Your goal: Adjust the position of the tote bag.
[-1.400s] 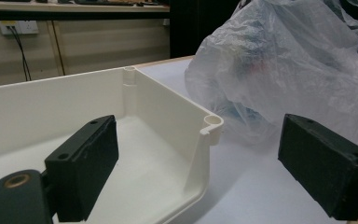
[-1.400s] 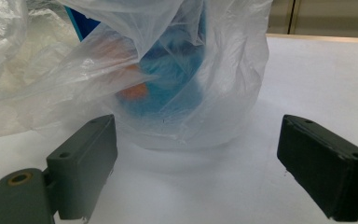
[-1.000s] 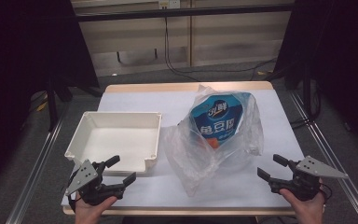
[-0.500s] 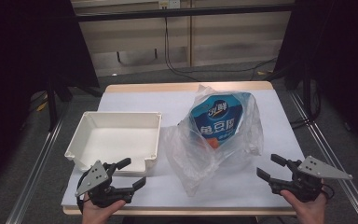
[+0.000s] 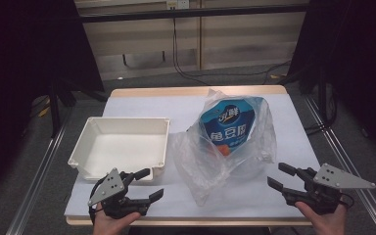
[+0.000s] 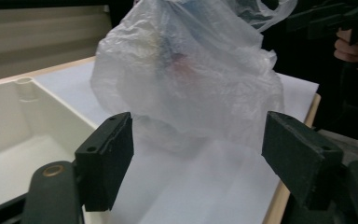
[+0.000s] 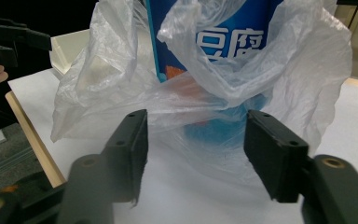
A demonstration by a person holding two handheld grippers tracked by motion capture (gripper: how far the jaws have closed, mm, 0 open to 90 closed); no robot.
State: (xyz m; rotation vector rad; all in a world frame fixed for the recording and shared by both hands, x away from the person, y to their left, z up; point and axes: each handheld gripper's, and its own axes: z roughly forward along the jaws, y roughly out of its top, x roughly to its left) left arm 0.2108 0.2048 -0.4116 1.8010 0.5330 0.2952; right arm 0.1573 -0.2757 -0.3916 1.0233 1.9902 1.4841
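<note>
Table: the table (image 5: 142, 105) carries a white cover; everything stands on it, and both hands come in at the near edge.
Tray: the white tray (image 5: 120, 128) sits on the left half, close to the near edge; it is empty. Its near right corner is just beside the left gripper.
Bag: the clear plastic bag (image 5: 210, 169) stands in the middle of the table, a little toward the right edge, loose and crumpled, its skirt spreading toward the near edge.
Packet: the blue packet (image 5: 227, 125) stands upright inside the bag, its top showing out of the open mouth.
Left gripper: the left gripper (image 5: 144, 185) is near the near left corner. Its jaws are apart with nothing between them and have just been closing a little; they point at the bag's left side.
Right gripper: the right gripper (image 5: 283, 176) is near the near right corner. Its jaws are also apart and empty, and have just been narrowing; the bag is ahead of them, not touched.
Step, as I judge: both grippers approach the bag to take hold of it.
How to do it well: I think each one should pinch a fold of plastic near the mouth, not the loose skirt.
Care: thin film slips, so close fully on a gathered fold and keep the packet upright.
</note>
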